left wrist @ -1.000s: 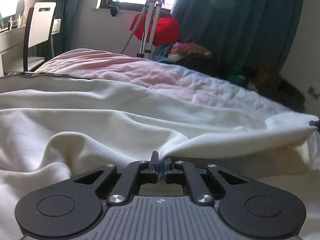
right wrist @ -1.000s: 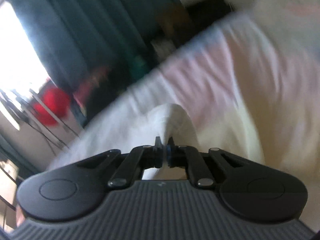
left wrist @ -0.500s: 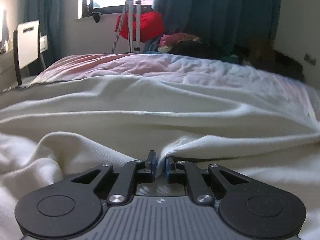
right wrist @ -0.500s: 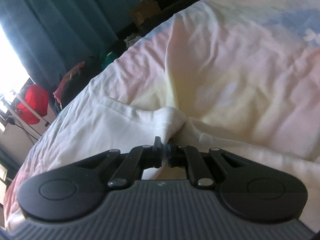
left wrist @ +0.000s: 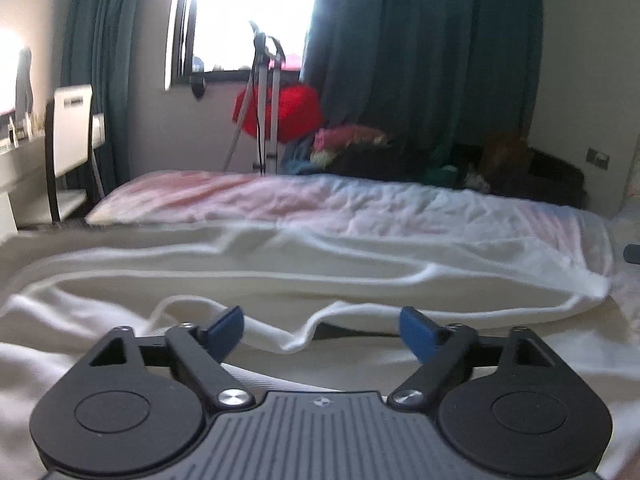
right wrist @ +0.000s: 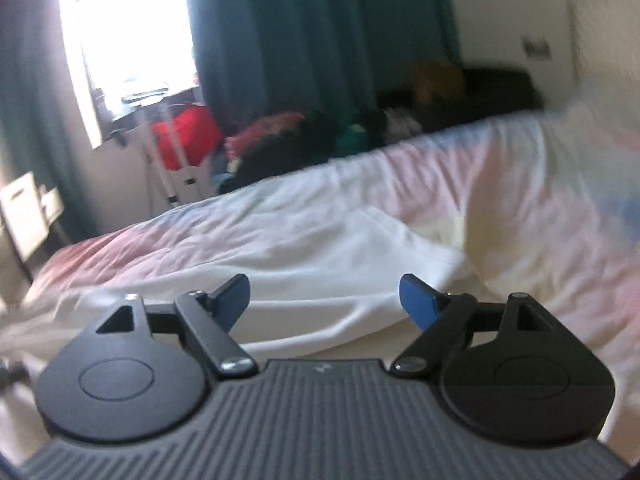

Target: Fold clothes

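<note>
A cream-white garment (left wrist: 320, 276) lies folded over itself on the bed, its ribbed hem edge (left wrist: 304, 338) just in front of my left gripper (left wrist: 322, 326). That gripper is open and empty, blue pads wide apart, hovering low over the cloth. In the right wrist view the same garment (right wrist: 352, 264) lies flat with a folded corner (right wrist: 448, 260) ahead. My right gripper (right wrist: 322, 298) is open and empty just above it.
The bed has a pastel pink-and-blue cover (left wrist: 360, 208). Beyond it stand a white chair and desk (left wrist: 68, 136), a red bag on a stand (left wrist: 280, 112), a pile of clothes (left wrist: 352, 144) and dark teal curtains (left wrist: 420, 48).
Both grippers were shut on the garment's edges and have opened wide, letting the cloth drop onto the bed. Both have drawn back slightly from it.
</note>
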